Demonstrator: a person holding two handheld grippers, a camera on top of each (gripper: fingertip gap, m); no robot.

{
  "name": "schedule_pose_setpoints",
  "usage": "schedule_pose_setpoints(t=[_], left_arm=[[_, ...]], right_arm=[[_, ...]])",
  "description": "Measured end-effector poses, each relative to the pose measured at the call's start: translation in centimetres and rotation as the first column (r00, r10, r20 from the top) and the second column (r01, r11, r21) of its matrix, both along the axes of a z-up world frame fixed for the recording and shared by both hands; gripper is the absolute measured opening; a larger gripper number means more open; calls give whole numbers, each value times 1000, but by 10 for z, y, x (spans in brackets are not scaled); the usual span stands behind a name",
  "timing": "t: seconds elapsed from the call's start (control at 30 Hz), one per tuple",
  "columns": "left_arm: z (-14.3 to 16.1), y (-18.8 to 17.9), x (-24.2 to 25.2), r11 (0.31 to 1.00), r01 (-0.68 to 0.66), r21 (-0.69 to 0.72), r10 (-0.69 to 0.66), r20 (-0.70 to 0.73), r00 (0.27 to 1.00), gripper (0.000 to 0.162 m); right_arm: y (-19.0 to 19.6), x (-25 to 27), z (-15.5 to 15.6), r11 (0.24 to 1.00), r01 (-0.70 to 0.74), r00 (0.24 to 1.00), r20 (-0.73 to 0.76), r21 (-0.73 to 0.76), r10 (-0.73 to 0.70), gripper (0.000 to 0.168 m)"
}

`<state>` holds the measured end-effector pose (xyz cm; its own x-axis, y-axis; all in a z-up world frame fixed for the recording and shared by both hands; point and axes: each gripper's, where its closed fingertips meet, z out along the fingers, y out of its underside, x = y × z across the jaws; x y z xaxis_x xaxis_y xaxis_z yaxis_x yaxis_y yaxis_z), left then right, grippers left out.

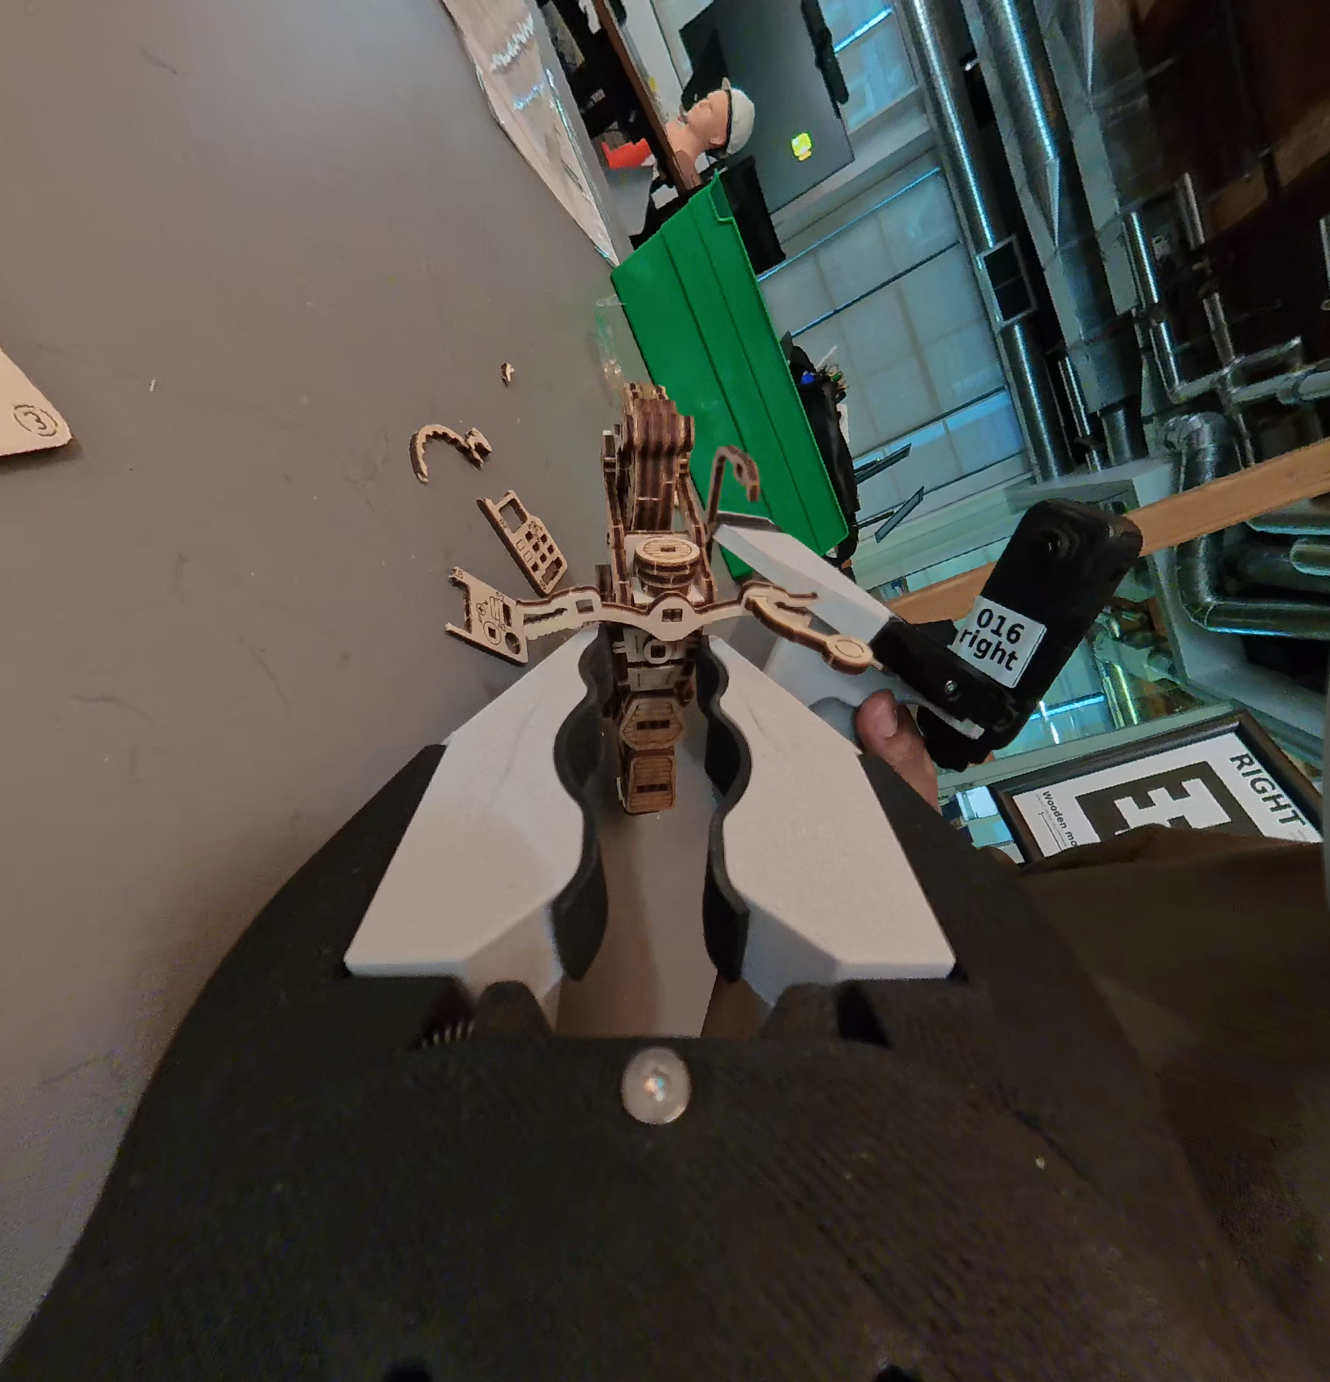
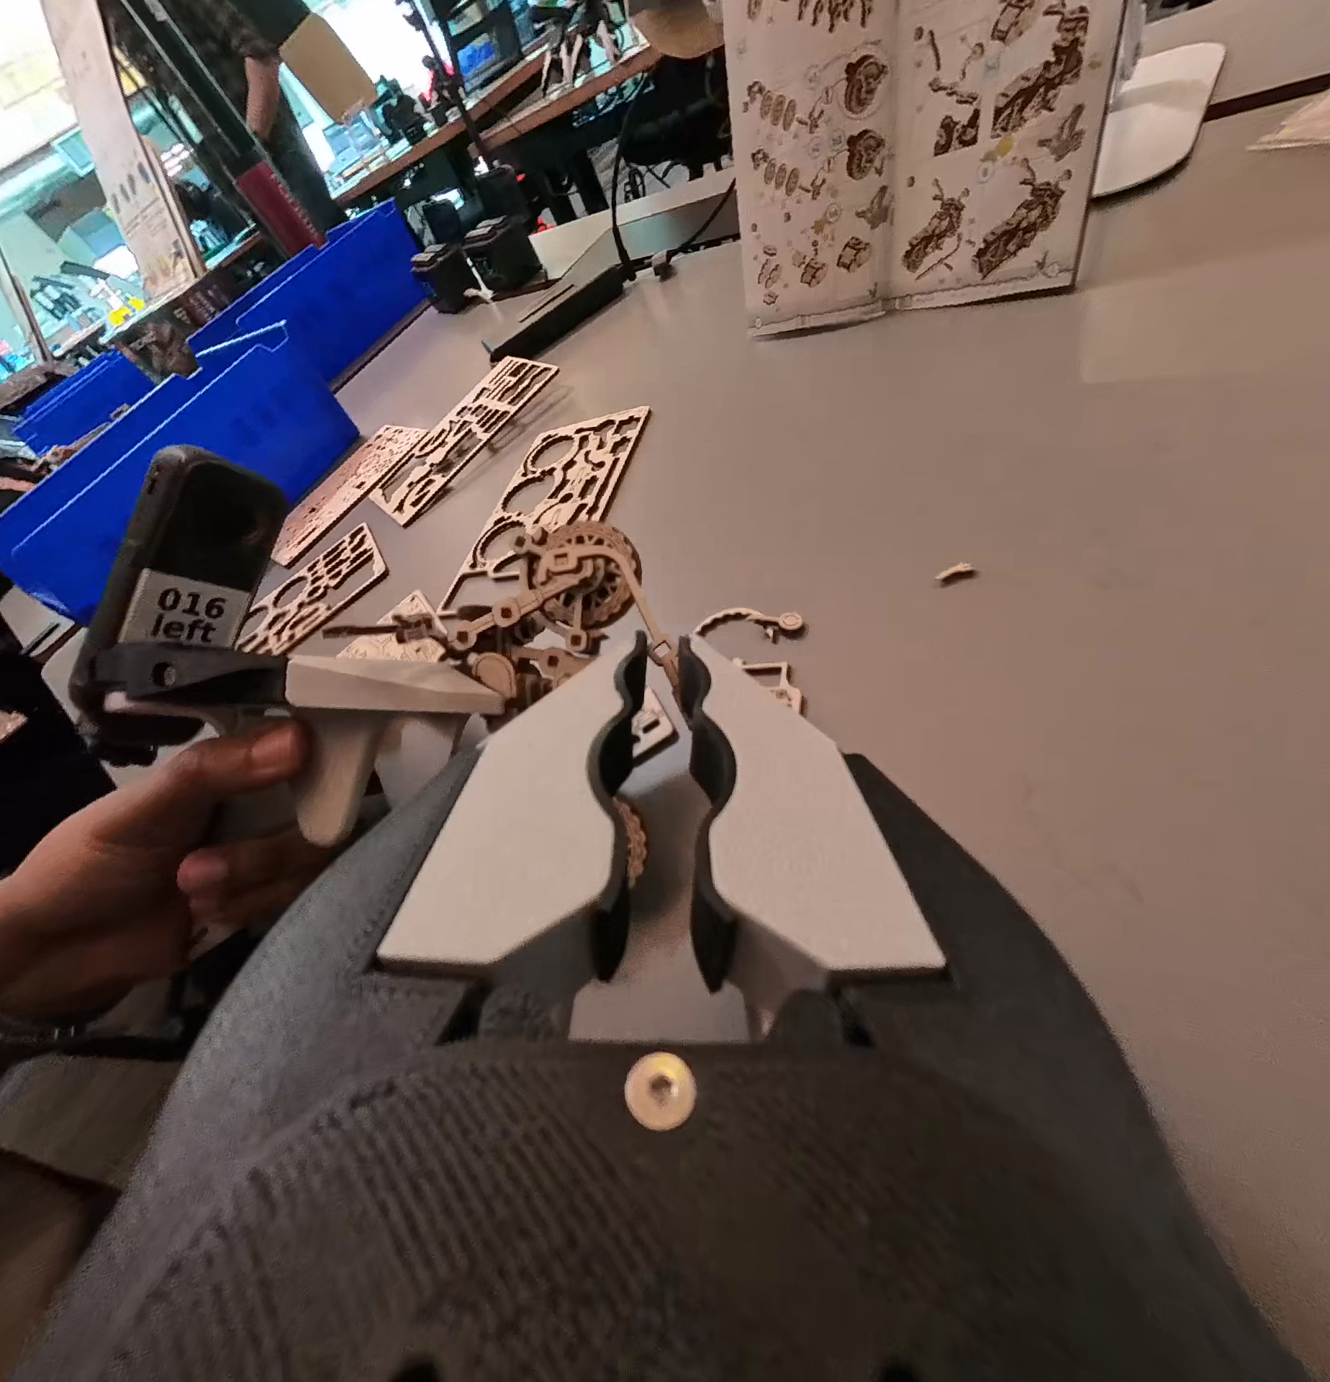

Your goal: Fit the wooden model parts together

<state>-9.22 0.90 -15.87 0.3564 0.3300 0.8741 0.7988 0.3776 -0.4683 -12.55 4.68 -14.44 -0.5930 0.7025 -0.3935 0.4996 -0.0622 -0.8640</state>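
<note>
Closest in the left wrist view, the left claw (image 1: 651, 718) pinches the rear body of the wooden motorcycle model (image 1: 651, 598), whose handlebar (image 1: 669, 615) spans across just beyond the fingertips. Beside it, the right claw (image 2: 658, 658) is pressed together on a thin wooden rod (image 2: 651, 621) rising from the model toward its spoked wheel (image 2: 598, 576). A toothed wooden gear (image 2: 633, 837) shows low between the right claw's pads. Loose cut-out pieces (image 1: 524, 542) lie on the grey desk (image 2: 1021, 598) just past the model, then punched-out wooden sheets (image 2: 565, 486). Farther off stand an upright instruction sheet (image 2: 909, 149), blue bins (image 2: 198, 434) and a green bin (image 1: 722, 374).
</note>
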Motion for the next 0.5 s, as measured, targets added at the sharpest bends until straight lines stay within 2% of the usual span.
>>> schedule_pose_setpoints(t=[0.27,0.5], left_arm=[[0,4,2,1000,8,-7,-8,-10,1000,19],[1,2,2,1000,4,5,-4,-5,1000,19]], right_arm=[[-19,0,5,1000,26,999,-22,-12,-27,7],[-16,-1,3,999,51,998,-23,-7,-51,7]])
